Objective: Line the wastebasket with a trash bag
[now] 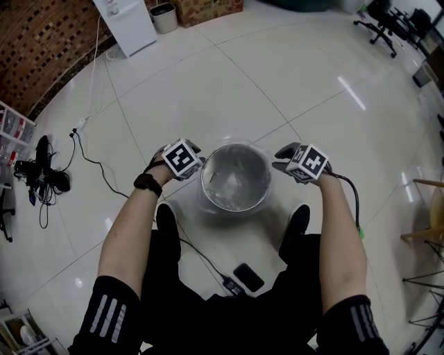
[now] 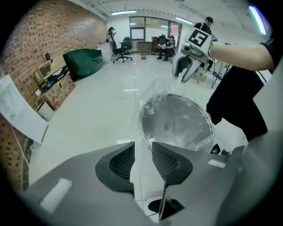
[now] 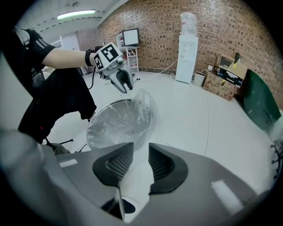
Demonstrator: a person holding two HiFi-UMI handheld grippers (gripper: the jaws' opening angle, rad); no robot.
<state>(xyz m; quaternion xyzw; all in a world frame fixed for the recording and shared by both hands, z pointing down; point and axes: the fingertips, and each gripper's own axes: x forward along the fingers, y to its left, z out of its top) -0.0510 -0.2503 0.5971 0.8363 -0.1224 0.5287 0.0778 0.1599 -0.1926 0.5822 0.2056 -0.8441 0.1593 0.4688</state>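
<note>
A round metal wastebasket stands on the white floor between the person's shoes. A clear trash bag lies inside it, with its film pulled up above the rim. My left gripper is at the basket's left rim and my right gripper at its right rim, both pointing steeply down. In the left gripper view a strip of bag film runs from the basket through my left gripper. In the right gripper view bunched white film fills my right gripper, and the bag rises in a peak.
A phone on a cable lies on the floor by the person's legs. A white water dispenser, a small bin and a cardboard box stand at the far wall. Cables lie at the left, an office chair at the far right.
</note>
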